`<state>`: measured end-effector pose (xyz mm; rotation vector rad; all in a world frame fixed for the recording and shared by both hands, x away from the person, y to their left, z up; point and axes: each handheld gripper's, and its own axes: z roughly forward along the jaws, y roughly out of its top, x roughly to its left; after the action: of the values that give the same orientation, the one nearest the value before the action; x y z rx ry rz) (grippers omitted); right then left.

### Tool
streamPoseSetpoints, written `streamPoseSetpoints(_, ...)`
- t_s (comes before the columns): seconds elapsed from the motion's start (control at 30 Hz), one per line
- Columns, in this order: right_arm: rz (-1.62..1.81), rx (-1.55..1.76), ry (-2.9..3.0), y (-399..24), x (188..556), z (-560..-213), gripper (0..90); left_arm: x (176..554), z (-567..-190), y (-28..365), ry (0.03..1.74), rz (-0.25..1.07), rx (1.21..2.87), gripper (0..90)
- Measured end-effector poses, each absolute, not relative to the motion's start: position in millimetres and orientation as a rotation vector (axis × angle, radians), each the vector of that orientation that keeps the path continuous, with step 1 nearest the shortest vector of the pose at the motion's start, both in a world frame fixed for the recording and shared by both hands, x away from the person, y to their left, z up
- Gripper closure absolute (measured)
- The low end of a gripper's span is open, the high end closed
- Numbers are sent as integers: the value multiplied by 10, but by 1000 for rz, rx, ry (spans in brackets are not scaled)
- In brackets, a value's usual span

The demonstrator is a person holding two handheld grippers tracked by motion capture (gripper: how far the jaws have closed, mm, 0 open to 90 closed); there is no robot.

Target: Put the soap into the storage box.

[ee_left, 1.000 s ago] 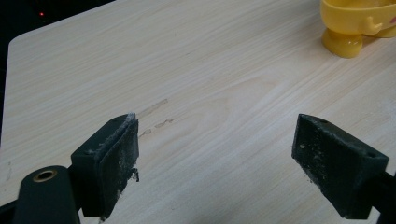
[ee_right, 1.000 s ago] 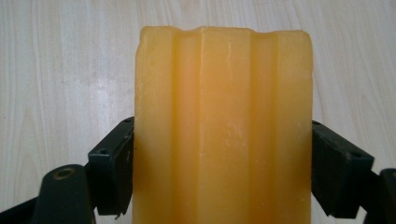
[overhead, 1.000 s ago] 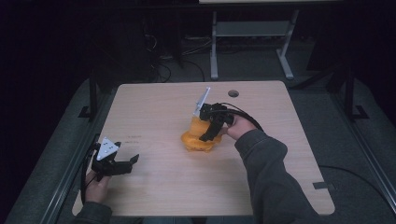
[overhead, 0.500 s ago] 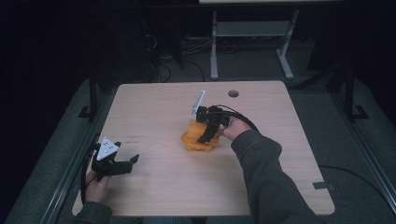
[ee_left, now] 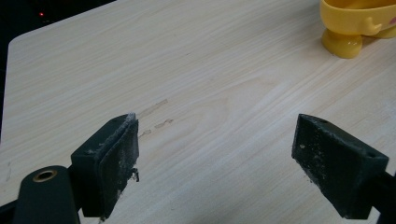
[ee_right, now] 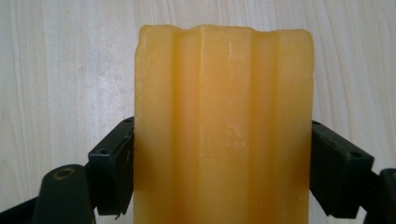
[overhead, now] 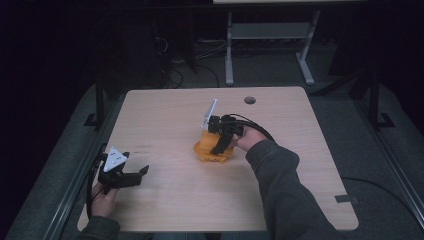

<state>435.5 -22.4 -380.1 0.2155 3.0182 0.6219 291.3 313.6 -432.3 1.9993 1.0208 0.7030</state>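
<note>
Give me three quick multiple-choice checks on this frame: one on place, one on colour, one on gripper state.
1. Where is the left gripper?
A. near the table's front-left corner
B. beside the round hole
C. over the yellow object

2. What colour is the block between the right gripper's jaws?
A. blue
B. yellow-orange
C. white

3. How do the left gripper's jaws stand?
A. shut on the block
B. shut on nothing
C. open, apart over bare table

Key: 1 A, high view shows it there; 2 B, right gripper view; 3 C, wood shows between them.
</note>
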Motion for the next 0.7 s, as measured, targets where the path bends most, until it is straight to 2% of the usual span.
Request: streamPoseSetpoints(0.7,598,203,3029,-157,4366,-3848,203,2914,-4323,3139,1020,706,1996,141)
